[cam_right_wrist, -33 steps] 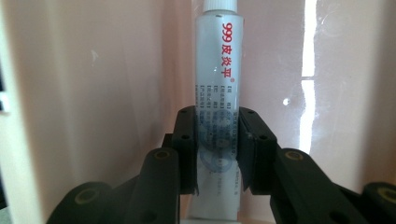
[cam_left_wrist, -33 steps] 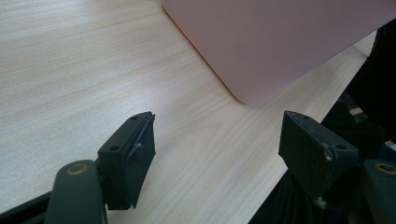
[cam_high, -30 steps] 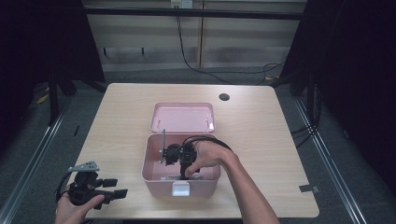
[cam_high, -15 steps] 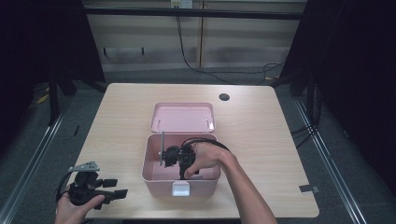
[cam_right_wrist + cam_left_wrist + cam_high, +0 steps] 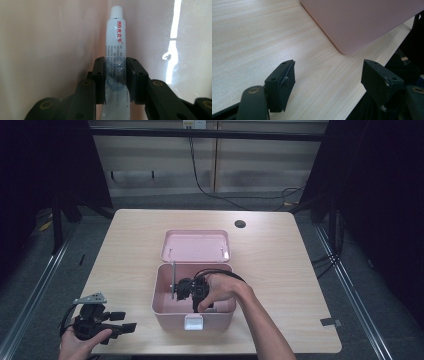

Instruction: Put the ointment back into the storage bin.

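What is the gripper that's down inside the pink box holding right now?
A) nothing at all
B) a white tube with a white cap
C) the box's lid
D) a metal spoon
B: in the right gripper view, the right gripper has its fingers closed on both sides of a white tube with red print and a white cap, with the pink box walls around it.
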Motion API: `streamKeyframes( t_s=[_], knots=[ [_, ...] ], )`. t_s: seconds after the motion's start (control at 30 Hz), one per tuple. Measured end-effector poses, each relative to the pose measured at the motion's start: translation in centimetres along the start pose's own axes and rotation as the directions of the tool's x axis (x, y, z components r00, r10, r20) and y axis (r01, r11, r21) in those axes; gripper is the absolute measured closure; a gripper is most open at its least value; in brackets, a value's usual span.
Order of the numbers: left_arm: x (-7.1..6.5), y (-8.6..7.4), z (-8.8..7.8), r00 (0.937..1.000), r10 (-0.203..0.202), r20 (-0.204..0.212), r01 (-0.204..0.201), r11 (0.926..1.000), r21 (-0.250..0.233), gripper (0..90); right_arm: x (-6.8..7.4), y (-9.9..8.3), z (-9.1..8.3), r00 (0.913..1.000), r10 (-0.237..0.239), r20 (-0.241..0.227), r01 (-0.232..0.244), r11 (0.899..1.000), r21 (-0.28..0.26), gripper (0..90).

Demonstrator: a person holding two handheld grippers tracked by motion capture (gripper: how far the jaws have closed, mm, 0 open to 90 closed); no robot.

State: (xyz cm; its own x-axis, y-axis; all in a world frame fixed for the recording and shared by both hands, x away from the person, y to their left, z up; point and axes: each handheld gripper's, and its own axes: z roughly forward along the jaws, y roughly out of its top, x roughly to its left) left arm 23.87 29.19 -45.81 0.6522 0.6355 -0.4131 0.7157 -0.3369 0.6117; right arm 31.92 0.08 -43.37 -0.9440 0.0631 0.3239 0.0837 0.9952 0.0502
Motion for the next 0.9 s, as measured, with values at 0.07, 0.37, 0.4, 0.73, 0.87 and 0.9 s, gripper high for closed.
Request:
streamKeyframes(
  t_s=[0.07, 0.37, 0.4, 0.73, 0.87, 0.9],
  knots=[
    [0.0, 0.0, 0.0, 1.0000, 0.000, -0.001, 0.000, 1.0000, -0.001, 27.1, 0.0, -0.1, 0.1, 1.0000, 0.001, 0.001, -0.001, 1.000, -0.004, 70.7],
    [0.0, 0.0, 0.0, 1.0000, -0.002, 0.003, 0.002, 1.0000, -0.002, 27.2, 0.2, -0.2, -0.4, 1.0000, -0.003, 0.009, 0.003, 1.000, -0.013, 70.3],
    [0.0, 0.0, 0.0, 1.0000, -0.002, 0.003, 0.002, 1.0000, -0.002, 27.1, 0.2, -0.2, -0.4, 1.0000, -0.003, 0.009, 0.003, 1.000, -0.013, 70.3],
    [0.0, 0.0, 0.0, 1.0000, 0.002, 0.004, -0.002, 1.0000, 0.000, 27.1, 0.6, -0.6, -1.2, 0.9998, 0.005, 0.018, -0.004, 1.000, -0.031, 70.3],
    [0.0, 0.0, 0.0, 1.0000, 0.002, 0.003, -0.002, 1.0000, 0.000, 27.1, 0.8, -0.9, -1.7, 0.9995, 0.012, 0.030, -0.011, 0.999, -0.043, 70.3],
    [0.0, 0.0, 0.0, 1.0000, 0.002, 0.004, -0.002, 1.0000, 0.000, 27.1, 0.8, -1.0, -1.8, 0.9994, 0.008, 0.033, -0.006, 0.998, -0.055, 70.3]
  ],
)
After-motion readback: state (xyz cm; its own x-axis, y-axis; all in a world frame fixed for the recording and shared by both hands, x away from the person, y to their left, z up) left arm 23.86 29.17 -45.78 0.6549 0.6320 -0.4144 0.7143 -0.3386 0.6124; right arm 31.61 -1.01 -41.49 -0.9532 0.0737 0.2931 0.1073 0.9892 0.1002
